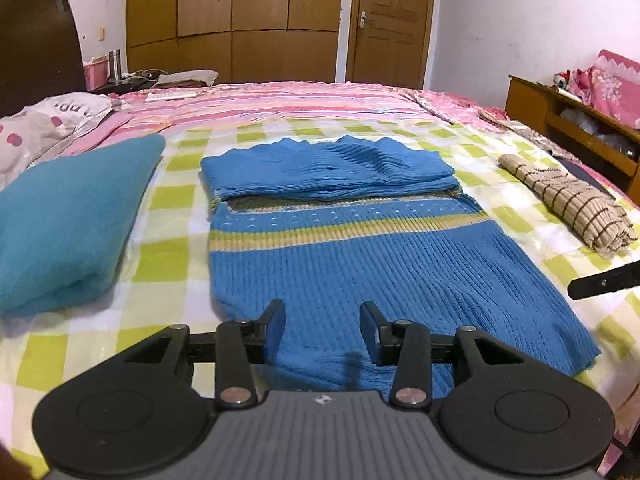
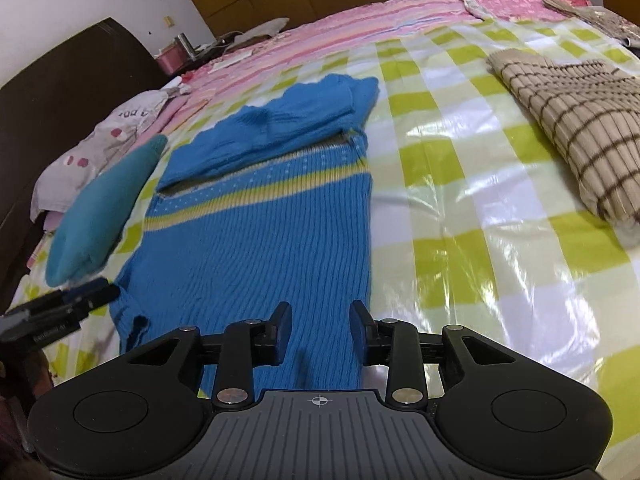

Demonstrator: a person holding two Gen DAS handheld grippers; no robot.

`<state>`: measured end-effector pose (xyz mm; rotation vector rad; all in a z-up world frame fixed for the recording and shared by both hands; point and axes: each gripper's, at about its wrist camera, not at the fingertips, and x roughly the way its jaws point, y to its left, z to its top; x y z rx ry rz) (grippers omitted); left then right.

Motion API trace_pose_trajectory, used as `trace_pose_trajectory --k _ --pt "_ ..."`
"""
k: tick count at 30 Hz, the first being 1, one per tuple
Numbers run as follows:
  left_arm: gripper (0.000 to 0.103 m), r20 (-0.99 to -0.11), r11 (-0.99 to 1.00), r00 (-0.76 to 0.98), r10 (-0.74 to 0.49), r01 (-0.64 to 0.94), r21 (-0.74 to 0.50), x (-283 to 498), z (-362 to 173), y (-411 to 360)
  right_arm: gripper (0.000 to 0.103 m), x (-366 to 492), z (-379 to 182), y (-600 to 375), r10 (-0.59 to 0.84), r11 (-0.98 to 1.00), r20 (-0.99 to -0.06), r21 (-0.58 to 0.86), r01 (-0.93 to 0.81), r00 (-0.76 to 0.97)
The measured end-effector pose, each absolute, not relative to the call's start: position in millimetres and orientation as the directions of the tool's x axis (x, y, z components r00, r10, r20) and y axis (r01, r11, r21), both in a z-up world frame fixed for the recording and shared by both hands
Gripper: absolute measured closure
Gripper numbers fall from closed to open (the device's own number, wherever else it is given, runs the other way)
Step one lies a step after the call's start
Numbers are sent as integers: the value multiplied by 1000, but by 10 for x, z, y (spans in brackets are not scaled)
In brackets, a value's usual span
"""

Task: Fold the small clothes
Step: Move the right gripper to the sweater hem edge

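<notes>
Now the blue sweater [image 1: 340, 248] lies under both parted, empty tools [image 1: 323, 330] [image 2: 319, 332].

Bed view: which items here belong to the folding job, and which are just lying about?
Job:
- blue ribbed knit sweater with yellow stripe, sleeves folded across
- left gripper, open
- right gripper, open

Lying about:
- folded teal fleece garment
- folded beige checked garment
- steel flask
- green-checked bed cover

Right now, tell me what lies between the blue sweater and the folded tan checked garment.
Nothing: between the blue sweater and the tan checked garment there is only bare green-and-white checked sheet, glossy in places. The right wrist view shows it best.
</notes>
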<state>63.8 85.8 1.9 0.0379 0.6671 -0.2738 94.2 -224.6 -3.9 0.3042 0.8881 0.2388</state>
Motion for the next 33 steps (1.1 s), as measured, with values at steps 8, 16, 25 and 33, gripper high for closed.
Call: trace_pose_trajectory --k 8,16,25,33 --pt "57 -705 969 695 -140 244 48 554 -144 837 70 792 -73 -2285 324 931 -720 359 -70 613" --pt "57 -745 980 667 1 149 134 213 -73 1213 69 662 -122 -2366 340 919 -712 389 -59 614" --pt "55 -681 991 723 -120 129 -38 330 104 961 68 617 -217 -2367 358 907 -704 418 -50 614" --pt "52 -718 998 696 0 45 44 633 -97 721 67 580 -283 -2415 371 895 -691 444 -41 621"
